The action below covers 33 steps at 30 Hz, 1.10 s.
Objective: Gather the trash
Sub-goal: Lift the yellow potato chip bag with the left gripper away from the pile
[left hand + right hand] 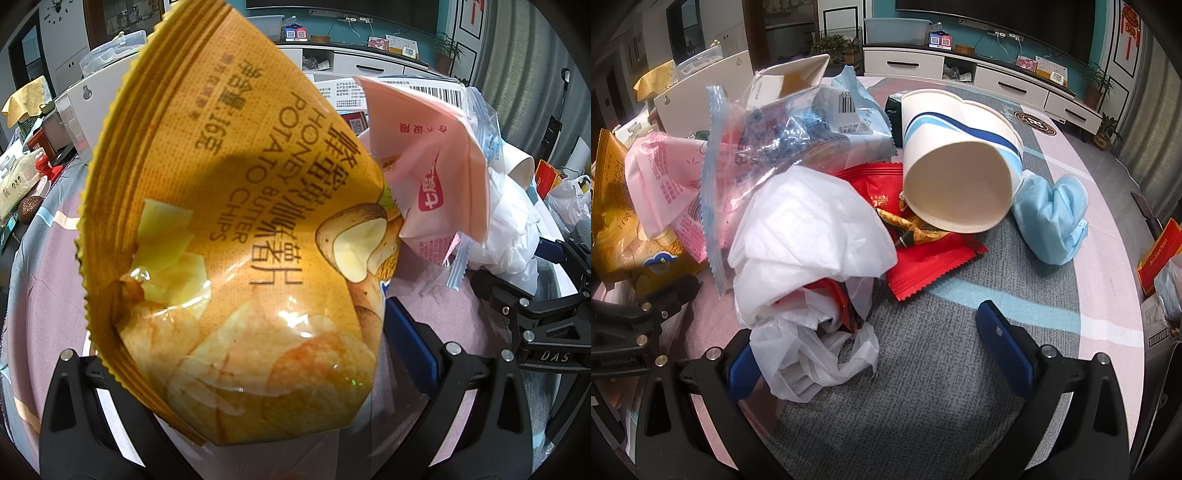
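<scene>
My left gripper (236,369) is clamped on the chip bag (236,229), which rises straight ahead of its fingers and fills that view, long axis pointing away from me. The trash pile lies to its right. My right gripper (882,354) stands wide, holding nothing; the white plastic bag (809,258) sits against its left finger (742,365), the paper cup (956,162) further ahead. I judge the right gripper nearer the pile.
</scene>
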Each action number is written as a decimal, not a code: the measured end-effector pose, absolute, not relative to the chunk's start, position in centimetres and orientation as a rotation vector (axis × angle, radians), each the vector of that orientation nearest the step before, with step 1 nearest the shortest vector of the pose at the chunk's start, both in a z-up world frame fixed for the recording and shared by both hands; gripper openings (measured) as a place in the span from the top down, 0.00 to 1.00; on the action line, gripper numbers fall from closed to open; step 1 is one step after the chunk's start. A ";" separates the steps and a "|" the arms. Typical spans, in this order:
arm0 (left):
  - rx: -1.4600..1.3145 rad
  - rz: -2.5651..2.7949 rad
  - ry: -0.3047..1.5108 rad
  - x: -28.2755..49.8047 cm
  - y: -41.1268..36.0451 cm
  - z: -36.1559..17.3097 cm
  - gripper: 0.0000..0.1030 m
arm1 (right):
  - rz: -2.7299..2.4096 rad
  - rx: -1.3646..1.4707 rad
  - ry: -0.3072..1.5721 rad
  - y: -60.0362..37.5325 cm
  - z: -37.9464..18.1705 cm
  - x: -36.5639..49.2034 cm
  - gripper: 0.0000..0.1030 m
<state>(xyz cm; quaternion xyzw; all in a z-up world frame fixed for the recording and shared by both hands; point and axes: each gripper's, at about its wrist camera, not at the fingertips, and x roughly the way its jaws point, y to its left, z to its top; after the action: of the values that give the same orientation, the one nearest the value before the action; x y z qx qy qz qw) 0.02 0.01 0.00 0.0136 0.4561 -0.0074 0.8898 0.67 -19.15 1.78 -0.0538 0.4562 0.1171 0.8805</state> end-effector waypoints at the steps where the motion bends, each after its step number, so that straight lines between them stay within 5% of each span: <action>1: 0.028 -0.016 0.947 0.0 0.0 0.0 0.02 | 0.244 -0.112 0.951 -19.2 1.8 0.7 0.02; 17: 0.005 -0.055 0.931 -3.2 -1.6 2.9 0.03 | 0.227 -0.052 1.023 -18.3 2.3 -0.1 0.02; 33: -0.097 -0.122 0.828 -7.4 -1.0 10.0 0.03 | 0.189 0.052 0.772 -19.7 11.9 -5.8 0.02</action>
<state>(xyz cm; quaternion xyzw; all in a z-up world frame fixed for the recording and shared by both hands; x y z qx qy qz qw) -7.39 -0.99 10.01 -0.0471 0.4017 -0.0591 0.9126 -5.83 -19.70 11.94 0.0255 0.3759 0.0918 0.9218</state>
